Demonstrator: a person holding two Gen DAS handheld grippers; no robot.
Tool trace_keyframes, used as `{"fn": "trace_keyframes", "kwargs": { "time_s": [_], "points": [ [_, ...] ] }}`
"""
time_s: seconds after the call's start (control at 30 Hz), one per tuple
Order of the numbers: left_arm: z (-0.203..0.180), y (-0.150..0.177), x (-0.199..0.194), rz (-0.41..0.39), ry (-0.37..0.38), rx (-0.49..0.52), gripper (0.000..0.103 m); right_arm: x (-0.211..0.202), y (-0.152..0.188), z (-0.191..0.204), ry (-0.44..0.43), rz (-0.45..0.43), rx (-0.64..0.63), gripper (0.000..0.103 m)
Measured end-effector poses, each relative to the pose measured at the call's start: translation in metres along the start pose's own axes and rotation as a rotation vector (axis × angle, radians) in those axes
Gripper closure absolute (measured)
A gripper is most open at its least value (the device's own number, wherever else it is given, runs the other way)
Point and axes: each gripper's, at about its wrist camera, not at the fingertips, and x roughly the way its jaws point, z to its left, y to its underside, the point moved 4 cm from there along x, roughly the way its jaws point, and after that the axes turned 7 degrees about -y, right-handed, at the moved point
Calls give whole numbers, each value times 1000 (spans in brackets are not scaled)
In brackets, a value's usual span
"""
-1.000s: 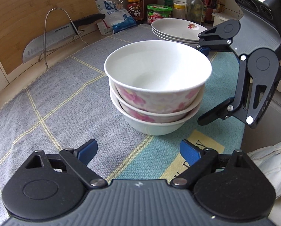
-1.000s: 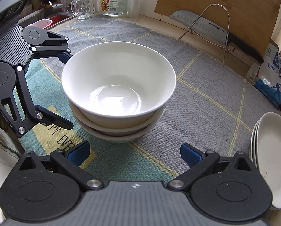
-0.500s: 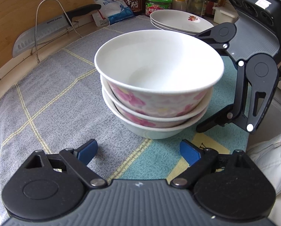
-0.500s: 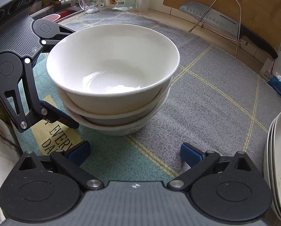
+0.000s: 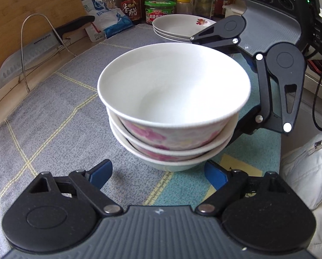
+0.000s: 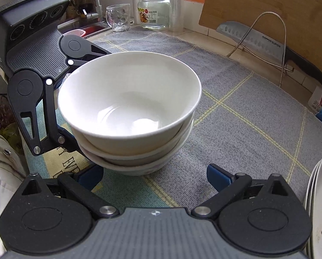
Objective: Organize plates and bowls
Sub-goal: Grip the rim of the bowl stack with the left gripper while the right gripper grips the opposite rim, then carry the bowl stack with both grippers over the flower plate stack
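- Step in hand: approach to the bowl stack (image 5: 174, 112) from two opposing sides. Three bowls are nested, white inside and pink-flowered outside, and stand on the mat (image 5: 53, 112) that covers the desk.
- Left tongs (image 5: 158, 170): jaws apart, nothing clamped. They have just been closing slightly. The stack stands directly ahead of the blue pads (image 5: 101, 171), its base near the gap between them; whether the right pad touches the lowest bowl cannot be told.
- Right tongs (image 6: 154, 176): jaws apart, nothing clamped. The stack stands directly ahead of this gap as well, its lowest bowl just beyond the fingertips.
- Relative placement: each set of tongs appears in the other's view on the far side of the stack, so the bowls sit between the two tools. In the left wrist view, one finger of the right tongs passes behind the rim and the other lies low beside the base.
- Plate stack (image 5: 178, 29): beyond the bowls as seen from the left tongs; at the right edge, just beside the right finger, as seen from the right tongs. Well apart from the bowls.
- Judged progress: bowls appear already nested and plates already stacked; what remains is probably moving the bowl stack.
- Next move calls for: both tongs meeting the lower wall evenly from opposite sides. Uneven pressure could tilt the top bowl.
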Motion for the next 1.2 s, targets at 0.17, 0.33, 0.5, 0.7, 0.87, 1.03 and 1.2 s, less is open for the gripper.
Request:
{"fn": "trace_keyframes", "kwargs": {
  "time_s": [0.17, 0.33, 0.5, 0.7, 0.87, 1.03, 1.2],
  "points": [
    [0, -9, 0, -10, 24, 51, 13, 0, -7, 5, -13, 17, -74, 1],
    [-3, -13, -6, -20, 54, 106, 14, 0, -10, 7, -33, 34, -105, 9],
    [0, -18, -6, -20, 81, 136, 14, -2, -12, 9, -54, 44, -127, 11],
    [1, -20, -3, -6, 119, 166, 19, -1, -13, 9, -93, 54, -132, 18],
    [3, -21, -3, 1, 134, 175, 19, -1, -13, 7, -114, 57, -126, 18],
    [5, -23, -1, 9, 151, 183, 19, 2, -15, 5, -131, 62, -133, 17],
    [5, -25, 1, 17, 164, 192, 18, 4, -15, 3, -151, 62, -138, 16]
  ]
}}
